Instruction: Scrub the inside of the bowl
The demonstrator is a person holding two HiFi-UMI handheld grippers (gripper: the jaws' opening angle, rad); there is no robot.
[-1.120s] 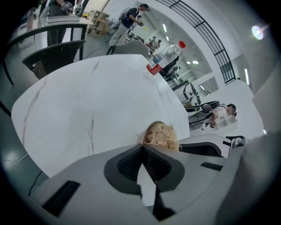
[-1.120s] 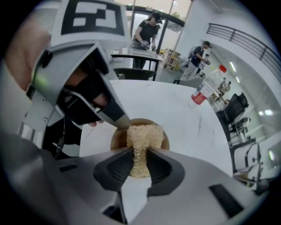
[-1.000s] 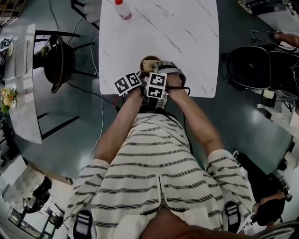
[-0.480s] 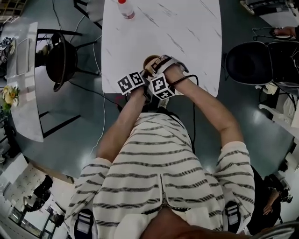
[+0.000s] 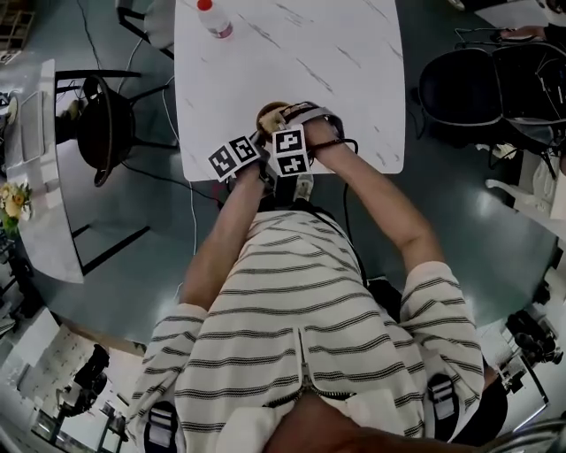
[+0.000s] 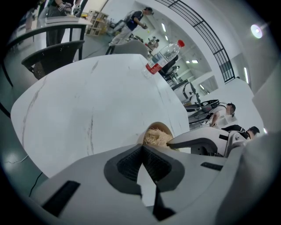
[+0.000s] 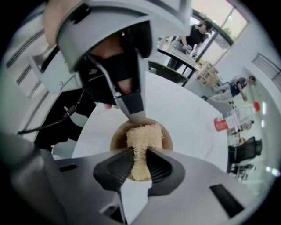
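Note:
A small brown bowl [image 5: 268, 111] stands on the white marble table [image 5: 336, 71] near its front edge. My right gripper [image 7: 139, 154] is shut on a tan fibrous scrubber [image 7: 144, 135], which hangs down inside the bowl [image 7: 115, 139]. My left gripper [image 6: 142, 148] is shut, its tips at the bowl's rim on the far side from the right gripper. In the left gripper view, the scrubber [image 6: 156, 137] fills the bowl [image 6: 163, 127], and a finger of the right gripper reaches in from the right. The bowl's bottom is hidden.
A clear water bottle [image 5: 210, 18] with a red cap stands at the table's far left corner. Black chairs [image 5: 99, 124] [image 5: 462, 93] stand on either side of the table. The table's front edge runs just under both grippers. People are in the background.
Both grippers stay at the bowl at the table's front edge. The right hand and its marker cube have shifted a little over the bowl, and the head camera has moved.

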